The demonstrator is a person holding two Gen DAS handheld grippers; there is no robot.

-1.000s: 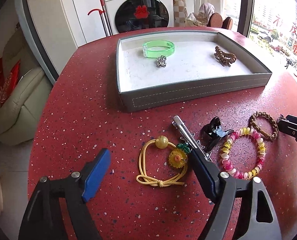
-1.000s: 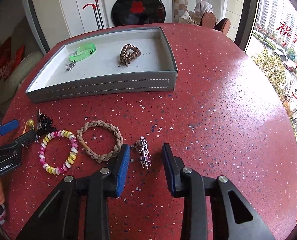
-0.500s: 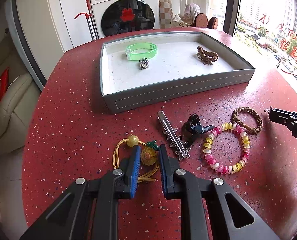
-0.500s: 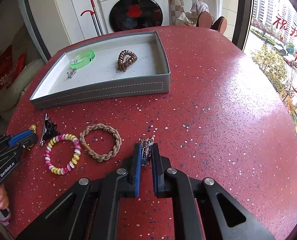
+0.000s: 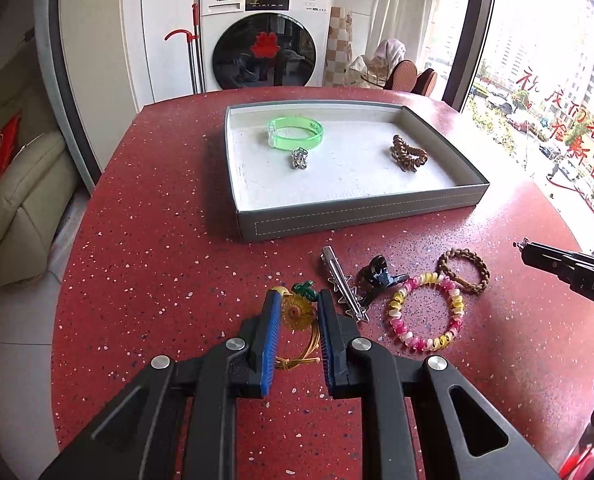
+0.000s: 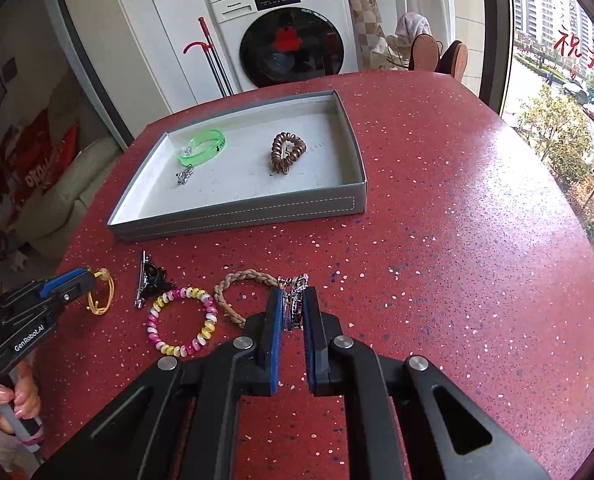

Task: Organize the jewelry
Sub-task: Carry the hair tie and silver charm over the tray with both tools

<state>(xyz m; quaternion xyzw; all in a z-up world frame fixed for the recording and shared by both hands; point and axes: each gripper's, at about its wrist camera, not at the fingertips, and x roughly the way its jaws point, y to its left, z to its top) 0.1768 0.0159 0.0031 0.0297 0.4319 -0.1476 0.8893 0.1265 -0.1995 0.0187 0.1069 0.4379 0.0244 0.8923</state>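
- While both tongs are pinching a piece at once, the step in hand is judged to be the carry to the grey tray, which is sitting on the red table beyond the loose pieces.
- Left gripper is clamping the yellow flower charm of the yellow cord bracelet; the cord loop is trailing below the pads toward the table, and whether it is touching the surface cannot be told.
- Right gripper is pressing its pads on the silver trinket, a small chain-like cluster, just beside the braided bracelet.
- Advice, left: lifting straight up before travelling, since the dangling cord could be snagging the silver clip or black claw clip close by.
- Advice, right: keeping the pinch firm; the trinket looks loose-linked and likely to be slipping.
- Tray is already holding a green bangle, a small silver charm and a brown coil tie; bare white floor between them and the near wall looks the safest drop zone.
- Beaded bracelet is waiting on the table, untouched.
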